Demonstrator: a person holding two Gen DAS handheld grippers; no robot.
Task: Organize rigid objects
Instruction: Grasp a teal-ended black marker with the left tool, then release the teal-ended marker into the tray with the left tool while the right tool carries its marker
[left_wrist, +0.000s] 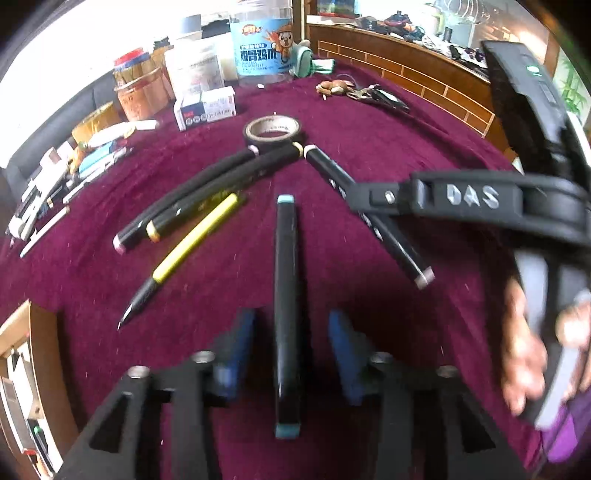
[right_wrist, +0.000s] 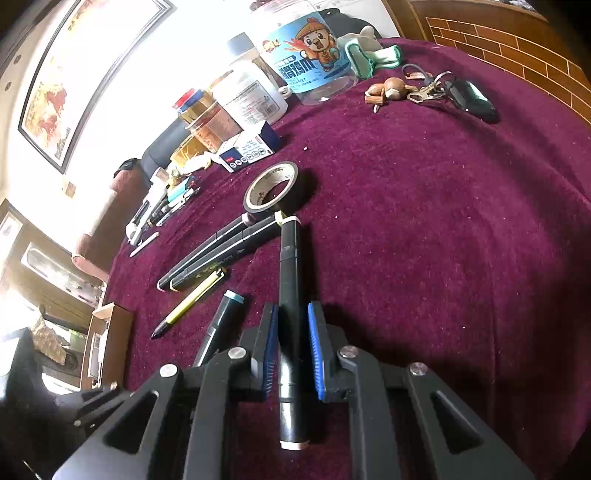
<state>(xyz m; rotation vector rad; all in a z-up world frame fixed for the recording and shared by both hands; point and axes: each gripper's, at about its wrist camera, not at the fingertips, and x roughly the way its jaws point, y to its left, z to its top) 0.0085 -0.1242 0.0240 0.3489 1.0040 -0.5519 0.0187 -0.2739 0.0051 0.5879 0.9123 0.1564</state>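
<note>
A black marker with teal ends (left_wrist: 287, 314) is lying on the maroon surface (left_wrist: 369, 129), sitting between the spread pads of the left claw (left_wrist: 291, 349), which are not touching it. A second black marker with white ends (right_wrist: 290, 314) is being pinched by the right claw (right_wrist: 291, 350). Two more black markers (left_wrist: 199, 199) and a yellow pen (left_wrist: 188, 247) are lying just beside them, with a tape roll (left_wrist: 272, 130) resting behind.

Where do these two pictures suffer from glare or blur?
Left wrist view: window light washes out the top left, and the person's hand at the right edge is blurred. Right wrist view: glare bleaches the wall around the framed picture, top left.
</note>
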